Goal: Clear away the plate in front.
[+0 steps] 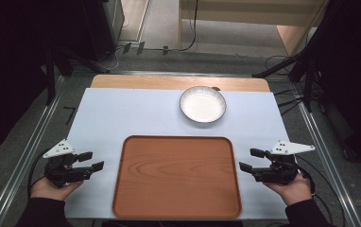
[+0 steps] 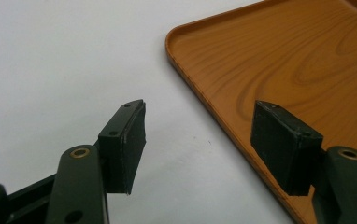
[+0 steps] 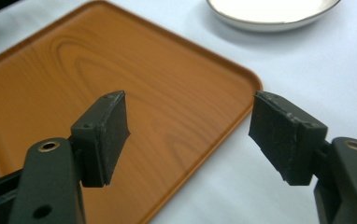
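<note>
1. The left gripper (image 1: 90, 161) sits in the person's left hand (image 1: 51, 188) at the near left of the table, just beside the left edge of the tray; its jaws stand apart with nothing between them.
2. In the left gripper view the left gripper (image 2: 197, 144) has one pad over the white sheet and the other over the tray's left rim; whether the pads touch the surface below cannot be told.
3. The right gripper (image 1: 250, 160) rests in the right hand (image 1: 293, 188) at the near right, just off the tray's right edge, jaws spread wide and empty.
4. In the right gripper view the right gripper (image 3: 188, 135) frames the tray's far right corner between its pads.
5. The wooden-look tray (image 1: 122, 189) lies at the near middle of the table between the two grippers, with nothing in it; its near edge is almost at the frame's bottom, and both gripper views cut it off.
6. The white dish (image 1: 202, 104) with a dark rim stands beyond the tray, apart from it, toward the far right of the sheet; it looks empty, and the right gripper view shows only its near part (image 3: 270, 21).
7. The white sheet (image 1: 122, 113) covers most of the tabletop, leaving a strip of wood (image 1: 136, 82) bare at the far edge.
8. A small dark thing just behind the dish is too small to identify.
9. Both forearms are cut off at the bottom of the high view, and the surroundings are too dark to read.
</note>
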`<move>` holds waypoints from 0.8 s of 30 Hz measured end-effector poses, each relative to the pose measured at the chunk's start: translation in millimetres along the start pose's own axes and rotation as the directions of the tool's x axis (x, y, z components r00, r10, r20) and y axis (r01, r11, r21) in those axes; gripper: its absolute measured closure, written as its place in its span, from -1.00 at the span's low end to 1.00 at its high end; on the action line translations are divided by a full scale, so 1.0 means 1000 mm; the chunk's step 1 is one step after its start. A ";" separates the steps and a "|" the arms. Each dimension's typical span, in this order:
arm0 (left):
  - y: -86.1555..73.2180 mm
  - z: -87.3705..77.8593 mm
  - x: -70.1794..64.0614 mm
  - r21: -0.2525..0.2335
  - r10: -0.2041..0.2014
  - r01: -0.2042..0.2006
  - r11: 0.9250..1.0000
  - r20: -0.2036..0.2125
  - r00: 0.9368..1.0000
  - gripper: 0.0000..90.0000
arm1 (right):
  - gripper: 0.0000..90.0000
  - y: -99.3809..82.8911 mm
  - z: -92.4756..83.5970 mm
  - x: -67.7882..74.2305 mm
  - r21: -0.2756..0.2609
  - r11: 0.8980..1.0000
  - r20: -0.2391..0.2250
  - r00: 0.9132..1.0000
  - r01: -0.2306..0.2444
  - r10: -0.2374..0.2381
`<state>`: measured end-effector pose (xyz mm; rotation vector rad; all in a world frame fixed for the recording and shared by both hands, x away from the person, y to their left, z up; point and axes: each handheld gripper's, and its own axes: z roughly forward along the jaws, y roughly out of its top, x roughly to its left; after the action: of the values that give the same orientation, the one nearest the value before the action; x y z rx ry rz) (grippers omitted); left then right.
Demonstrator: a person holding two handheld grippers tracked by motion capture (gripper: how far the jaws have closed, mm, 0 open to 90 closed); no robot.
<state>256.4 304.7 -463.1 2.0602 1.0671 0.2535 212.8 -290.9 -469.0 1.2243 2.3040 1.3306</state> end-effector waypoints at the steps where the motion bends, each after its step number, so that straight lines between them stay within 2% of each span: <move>1: 0.000 0.000 0.000 -0.001 0.002 -0.002 1.000 -0.001 1.000 -0.21 | -0.36 0.000 0.000 0.000 0.000 1.000 0.000 1.000 0.000 0.000; 3: 0.001 0.000 0.000 -0.008 0.008 -0.008 1.000 0.003 1.000 -0.23 | -0.36 -0.005 0.003 -0.002 -0.006 1.000 -0.008 1.000 -0.004 0.004; 4: 0.001 0.000 0.000 -0.010 0.008 -0.008 1.000 0.006 1.000 -0.24 | -0.37 -0.009 0.007 -0.004 0.032 0.999 -0.010 1.000 0.025 -0.024; 6: 0.000 0.001 0.000 -0.002 0.003 -0.003 1.000 0.017 1.000 -0.23 | -0.37 -0.011 0.009 -0.005 0.039 0.999 -0.008 0.999 0.035 -0.035; 8: 0.000 0.003 0.000 0.004 0.009 -0.009 1.000 0.023 1.000 -0.22 | -0.39 -0.015 0.012 -0.007 0.047 0.999 -0.021 1.000 0.024 -0.023; 11: 0.001 0.002 0.000 0.000 0.013 -0.013 1.000 0.023 1.000 -0.23 | -0.40 -0.016 0.013 -0.007 0.059 0.998 -0.008 1.000 0.019 -0.019; 24: 0.001 0.004 0.000 0.007 0.011 -0.011 1.000 0.011 1.000 -0.26 | -0.41 -0.017 0.011 -0.010 0.039 0.999 -0.004 1.000 -0.002 0.002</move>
<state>258.2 302.2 -465.0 2.0716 1.0522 0.2444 215.4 -295.9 -490.6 1.2371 2.3431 1.2952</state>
